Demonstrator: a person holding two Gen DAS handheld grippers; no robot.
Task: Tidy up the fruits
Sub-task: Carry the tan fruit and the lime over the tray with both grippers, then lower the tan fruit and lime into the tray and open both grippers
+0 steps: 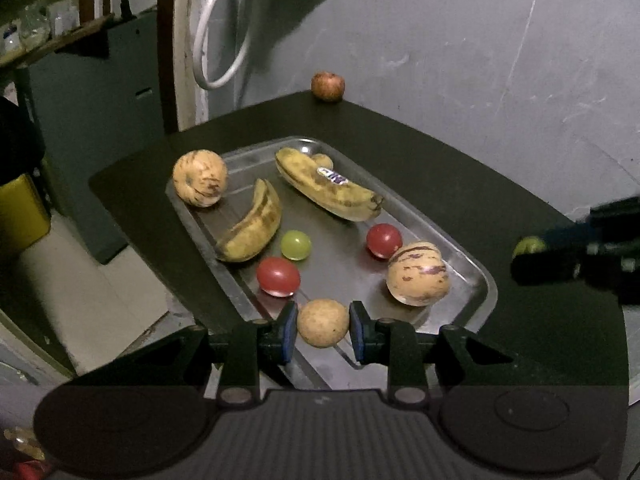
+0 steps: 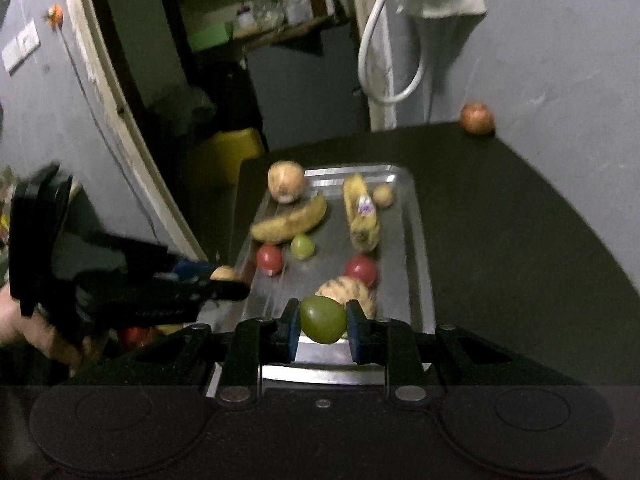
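1. While the left gripper (image 1: 323, 330) hangs over the near end of the metal tray (image 1: 478, 270), its fingers (image 1: 287, 332) pinch a round tan fruit (image 1: 322, 322) between the blue pads.
2. Beside it, the right gripper (image 2: 323, 322) pinches a green fruit (image 2: 323, 319) above the tray's near rim, fingers closed on both sides of it.
3. On the tray lie two bananas (image 1: 328, 184), two red fruits (image 1: 278, 276), a small green fruit (image 1: 295, 245) and two streaked pale melons (image 1: 418, 273); one melon sits at the far left corner, the other near the right rim.
4. Bare dark tabletop (image 2: 520, 240) stretches wide to the tray's right; the left tabletop edge runs close beside the tray.
5. An apple (image 1: 328, 86) stands alone at the far corner of the tabletop, against the wall.
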